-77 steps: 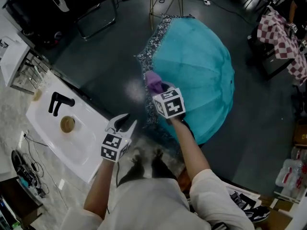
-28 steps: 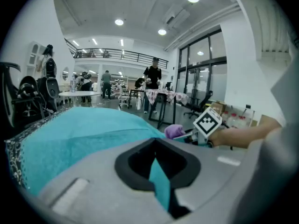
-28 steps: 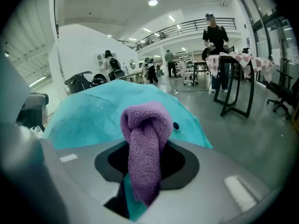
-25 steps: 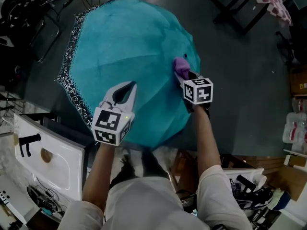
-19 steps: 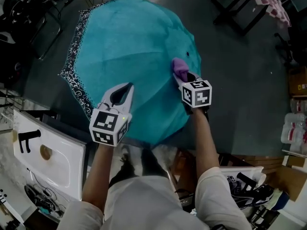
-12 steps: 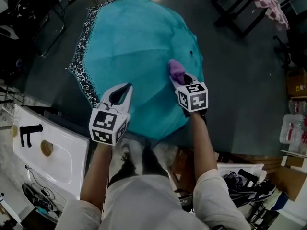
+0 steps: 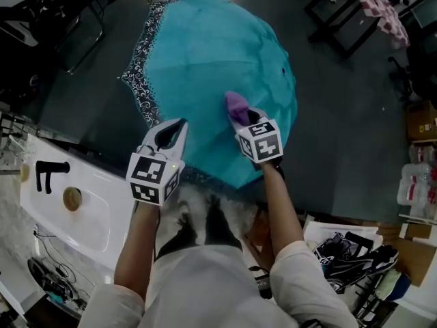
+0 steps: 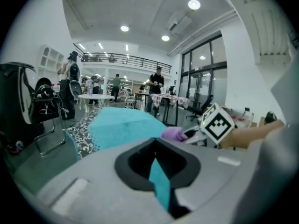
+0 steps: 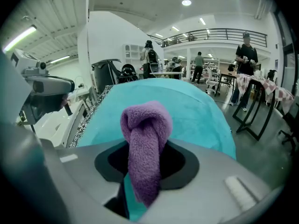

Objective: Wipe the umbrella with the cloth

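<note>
The open teal umbrella [image 7: 218,67] lies canopy-up on the dark floor, its patterned black-and-white hem along the left. My right gripper [image 7: 244,118] is shut on a bunched purple cloth [image 7: 237,106], which sits on the near part of the canopy. In the right gripper view the cloth [image 9: 145,143] sticks up from between the jaws, with the umbrella [image 9: 196,111] behind it. My left gripper [image 7: 172,134] is shut and holds nothing, hovering at the canopy's near-left hem. The left gripper view shows the umbrella [image 8: 121,125], the cloth [image 8: 174,133] and the right gripper's marker cube [image 8: 216,124].
A white sink [image 7: 102,217] with a black tap [image 7: 48,176] stands at the left. Black frames and a checked fabric [image 7: 372,5] are at the top right, a chair [image 7: 82,33] at the top left, shoes and bags [image 7: 348,251] at the lower right. People [image 8: 156,85] stand far off.
Both grippers have shifted left across the canopy. The cloth has travelled from the umbrella's right side towards its near middle, and the left gripper now hangs over the near-left hem.
</note>
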Available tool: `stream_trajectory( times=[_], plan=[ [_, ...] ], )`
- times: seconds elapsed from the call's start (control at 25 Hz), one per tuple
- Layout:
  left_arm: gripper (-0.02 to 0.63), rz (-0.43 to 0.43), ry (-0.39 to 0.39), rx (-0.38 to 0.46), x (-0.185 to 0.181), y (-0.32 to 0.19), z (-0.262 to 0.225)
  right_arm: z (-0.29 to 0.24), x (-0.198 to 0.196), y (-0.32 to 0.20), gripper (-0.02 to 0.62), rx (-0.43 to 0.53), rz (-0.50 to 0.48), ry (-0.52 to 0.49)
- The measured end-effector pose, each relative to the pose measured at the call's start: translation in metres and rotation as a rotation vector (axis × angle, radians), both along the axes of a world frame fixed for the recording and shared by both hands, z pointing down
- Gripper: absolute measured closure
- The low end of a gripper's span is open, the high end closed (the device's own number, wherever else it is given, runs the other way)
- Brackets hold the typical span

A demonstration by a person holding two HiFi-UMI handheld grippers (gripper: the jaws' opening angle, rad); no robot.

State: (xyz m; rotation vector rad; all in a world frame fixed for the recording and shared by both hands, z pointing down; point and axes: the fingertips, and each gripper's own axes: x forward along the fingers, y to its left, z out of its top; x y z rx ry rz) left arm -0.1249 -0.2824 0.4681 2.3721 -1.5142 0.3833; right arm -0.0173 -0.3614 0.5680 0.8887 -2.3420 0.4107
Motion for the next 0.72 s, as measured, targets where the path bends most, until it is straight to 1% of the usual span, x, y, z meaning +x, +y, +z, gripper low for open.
stream_trajectory(
  times=[0.28, 0.48, 0.72],
  plan=[
    [0.604, -0.031, -0.002, -0.005, -0.034, 0.045, 0.001, 0.012, -0.051, 0.052, 0.456, -0.004, -0.055, 0.009],
    [0.604, -0.058, -0.003, -0.012, -0.062, 0.072, 0.004, 0.018, -0.084, 0.077, 0.456, -0.007, -0.079, 0.008],
    [0.604, -0.086, -0.006, -0.017, -0.087, 0.101, 0.007, 0.026, -0.11, 0.101, 0.456, -0.016, -0.075, 0.003]
  ],
)
